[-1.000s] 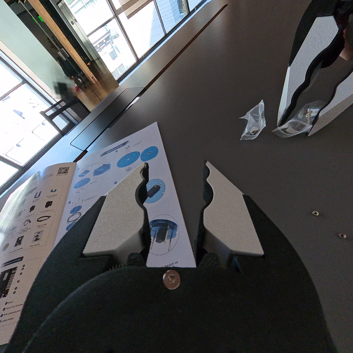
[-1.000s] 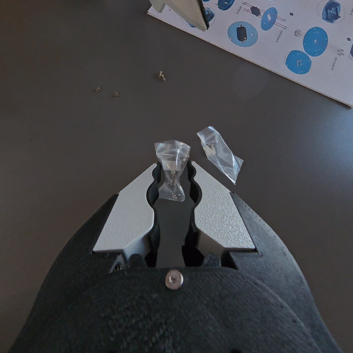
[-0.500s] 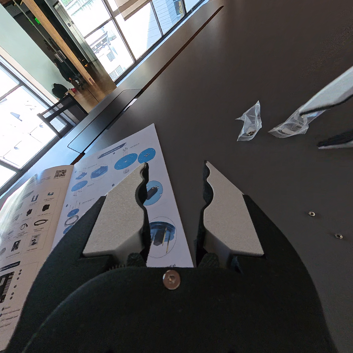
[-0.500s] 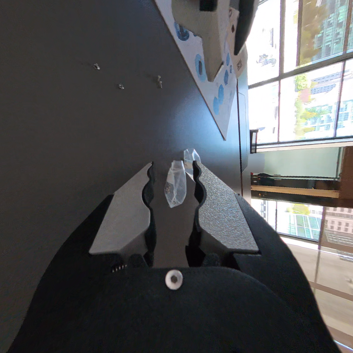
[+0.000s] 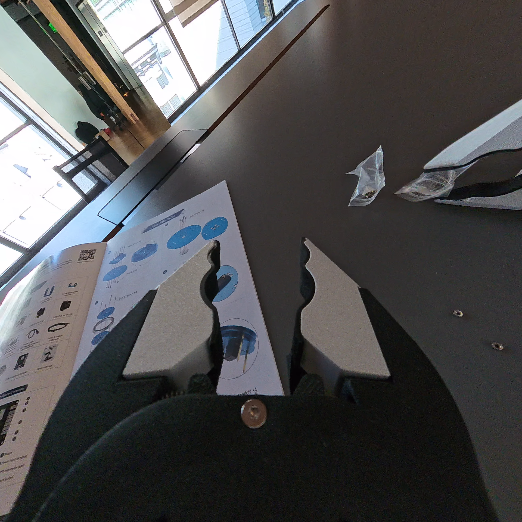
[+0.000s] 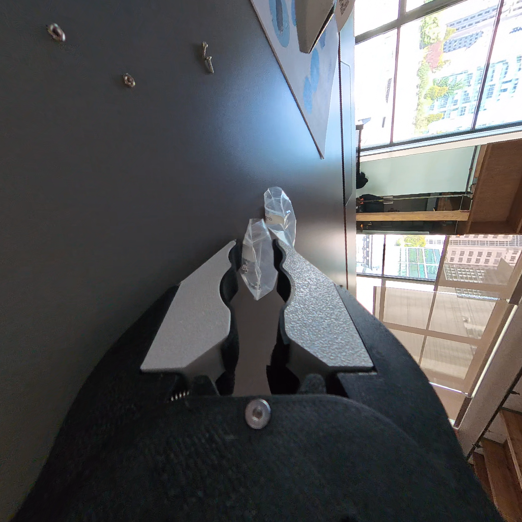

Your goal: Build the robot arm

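Flanking right gripper (image 6: pixel 255 248): second bag (image 6: pixel 279 214), loose nuts (image 6: pixel 128 80) (screws too).

Low wrist views, shared table (image 5: pixel 367 113)

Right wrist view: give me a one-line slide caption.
Right tool open around a small clear plastic bag of screws on the dark grey table, a second clear bag just beyond.

Right gripper (image 6: pixel 255 247) rolled from upright onto its side since a second ago, lowered toward table (image 6: pixel 141 169), jaws narrowed around near bag (image 6: pixel 258 268). Left view: its fingers (image 5: pixel 480 147) now horizontal, straddling bag.
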A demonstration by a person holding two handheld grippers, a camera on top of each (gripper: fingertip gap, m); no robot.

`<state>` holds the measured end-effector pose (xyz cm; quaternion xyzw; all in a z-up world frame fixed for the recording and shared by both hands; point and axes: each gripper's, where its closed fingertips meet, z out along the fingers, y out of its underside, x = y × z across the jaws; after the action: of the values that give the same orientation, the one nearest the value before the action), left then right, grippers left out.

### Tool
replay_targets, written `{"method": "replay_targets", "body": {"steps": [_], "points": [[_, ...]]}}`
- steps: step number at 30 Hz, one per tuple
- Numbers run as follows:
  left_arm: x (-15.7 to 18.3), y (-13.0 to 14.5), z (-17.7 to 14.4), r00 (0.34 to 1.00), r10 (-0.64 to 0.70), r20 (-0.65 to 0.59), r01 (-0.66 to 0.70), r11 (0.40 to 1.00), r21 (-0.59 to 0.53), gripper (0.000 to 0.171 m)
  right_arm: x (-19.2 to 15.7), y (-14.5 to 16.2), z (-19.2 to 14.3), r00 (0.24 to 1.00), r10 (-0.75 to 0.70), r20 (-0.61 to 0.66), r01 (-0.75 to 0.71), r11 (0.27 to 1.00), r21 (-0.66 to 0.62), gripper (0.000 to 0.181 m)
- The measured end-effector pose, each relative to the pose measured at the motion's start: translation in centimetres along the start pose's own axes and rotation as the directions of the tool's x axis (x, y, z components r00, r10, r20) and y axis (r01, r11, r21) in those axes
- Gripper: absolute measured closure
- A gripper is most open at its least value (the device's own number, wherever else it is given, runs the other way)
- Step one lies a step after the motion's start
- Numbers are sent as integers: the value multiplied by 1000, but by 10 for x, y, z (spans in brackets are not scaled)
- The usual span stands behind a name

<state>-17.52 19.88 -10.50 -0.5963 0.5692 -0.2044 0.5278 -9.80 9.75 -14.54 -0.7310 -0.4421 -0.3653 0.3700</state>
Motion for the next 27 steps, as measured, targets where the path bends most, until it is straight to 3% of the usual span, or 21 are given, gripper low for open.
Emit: {"method": "replay_targets", "body": {"steps": [7,11,15,19,24,27], "points": [[6,-6,-1,999,-1,-39,2,999,34,115,7,-5,-6,998,52,18,-53,996,74,172],[21,-17,-5,991,71,-115,-59,993,107,114,16,-16,-17,980,170,106,-188,964,188,173],[57,-38,-24,939,176,-294,-97,959,267,116,24,-33,-33,903,305,304,-399,857,326,173],[80,-51,-45,888,289,-359,-132,906,403,119,19,-54,-53,768,322,554,-580,718,386,173],[94,-54,-57,850,392,-353,-204,861,466,127,16,-66,-69,663,279,695,-674,628,391,174],[99,-51,-59,828,432,-356,-233,844,483,135,17,-68,-71,646,273,713,-688,614,388,174]]}}
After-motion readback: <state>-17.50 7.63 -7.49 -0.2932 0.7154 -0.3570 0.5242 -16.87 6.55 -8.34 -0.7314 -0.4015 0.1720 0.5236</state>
